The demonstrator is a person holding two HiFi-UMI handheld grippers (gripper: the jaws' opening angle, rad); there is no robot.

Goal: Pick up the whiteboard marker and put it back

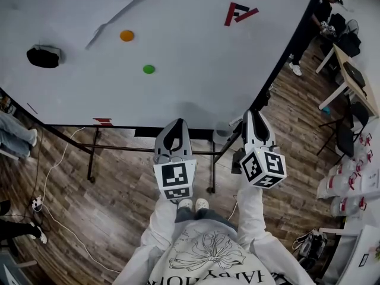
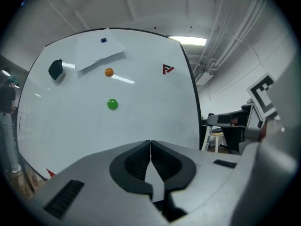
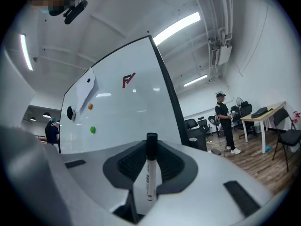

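A white whiteboard marker (image 3: 150, 172) with a black cap stands upright between the jaws of my right gripper (image 3: 151, 149), which is shut on it. In the head view the right gripper (image 1: 255, 115) is level, by the lower right corner of the big whiteboard (image 1: 196, 70). To its left my left gripper (image 1: 176, 124) points at the board's bottom edge. The left gripper (image 2: 150, 147) is shut, pads touching with nothing between them. An orange magnet (image 1: 126, 35), a green magnet (image 1: 148, 69), a black eraser (image 1: 43, 56) and a sheet of paper (image 1: 65, 8) sit on the board.
The board's black stand (image 1: 92, 153) and crossbar run below its edge. A person (image 1: 310, 25) stands at the right near a desk (image 1: 353, 79) and chairs. Another person's legs (image 1: 15, 136) show at the left. White jugs (image 1: 343, 184) and cables (image 1: 50, 218) lie on the wood floor.
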